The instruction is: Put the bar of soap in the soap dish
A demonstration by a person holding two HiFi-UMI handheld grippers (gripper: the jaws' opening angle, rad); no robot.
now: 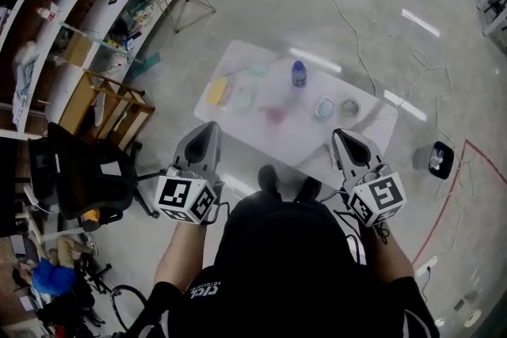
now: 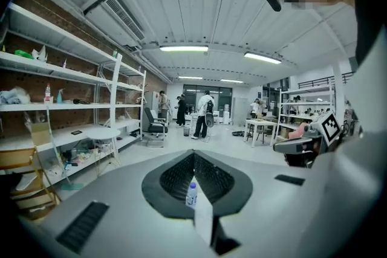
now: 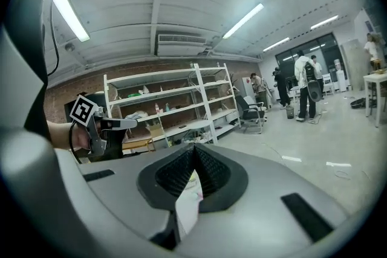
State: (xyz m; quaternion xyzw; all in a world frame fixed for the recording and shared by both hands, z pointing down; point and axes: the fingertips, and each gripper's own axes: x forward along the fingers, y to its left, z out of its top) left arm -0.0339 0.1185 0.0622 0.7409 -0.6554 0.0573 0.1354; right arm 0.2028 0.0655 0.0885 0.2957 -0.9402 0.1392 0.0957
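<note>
- The yellow bar of soap (image 1: 217, 91) lies near the white table's (image 1: 305, 134) left edge, just beside a pale green dish (image 1: 244, 99)
- Left gripper (image 1: 210, 128) and right gripper (image 1: 341, 135) hover short of the near edge, both clenched and empty
- Open floor (image 1: 261, 4) surrounds the table

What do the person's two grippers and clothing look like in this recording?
Both the left gripper and right gripper have grey, tapering shells with black ribbed pads inside. Each carries a white cube printed with black square markers. The person wears a black short-sleeved top with white lettering.
</note>
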